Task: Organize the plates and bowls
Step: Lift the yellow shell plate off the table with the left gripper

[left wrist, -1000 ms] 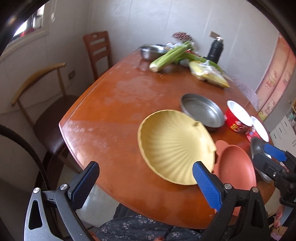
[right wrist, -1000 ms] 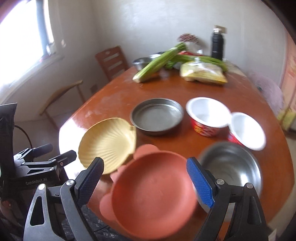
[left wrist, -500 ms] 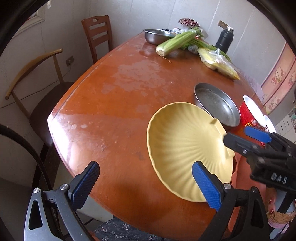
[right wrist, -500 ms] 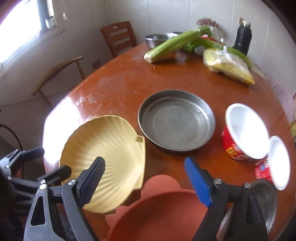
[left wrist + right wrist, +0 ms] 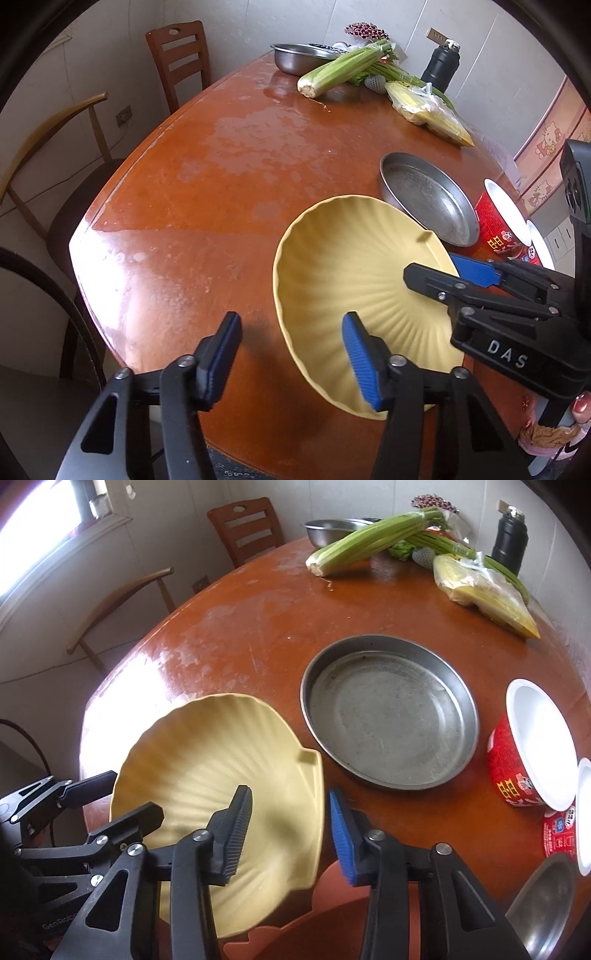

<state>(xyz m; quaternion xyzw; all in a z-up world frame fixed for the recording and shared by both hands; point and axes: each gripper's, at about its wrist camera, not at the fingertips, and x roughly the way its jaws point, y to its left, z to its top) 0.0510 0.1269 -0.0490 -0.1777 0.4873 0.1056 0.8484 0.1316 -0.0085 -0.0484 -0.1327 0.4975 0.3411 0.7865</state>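
Observation:
A yellow shell-shaped plate lies at the table's near edge, its right side resting on an orange plate. My left gripper is open and straddles the plate's left rim, one finger outside and one over the plate. My right gripper is open and straddles the plate's right rim; it shows in the left wrist view too. A flat steel pan sits behind the yellow plate.
Two red paper bowls stand at the right and a steel bowl at the near right. Celery, bagged corn, a steel basin and a black flask are at the far end. Chairs stand left.
Both grippers have moved in on the yellow plate and narrowed their jaws around its opposite rims. The plate has not visibly moved.

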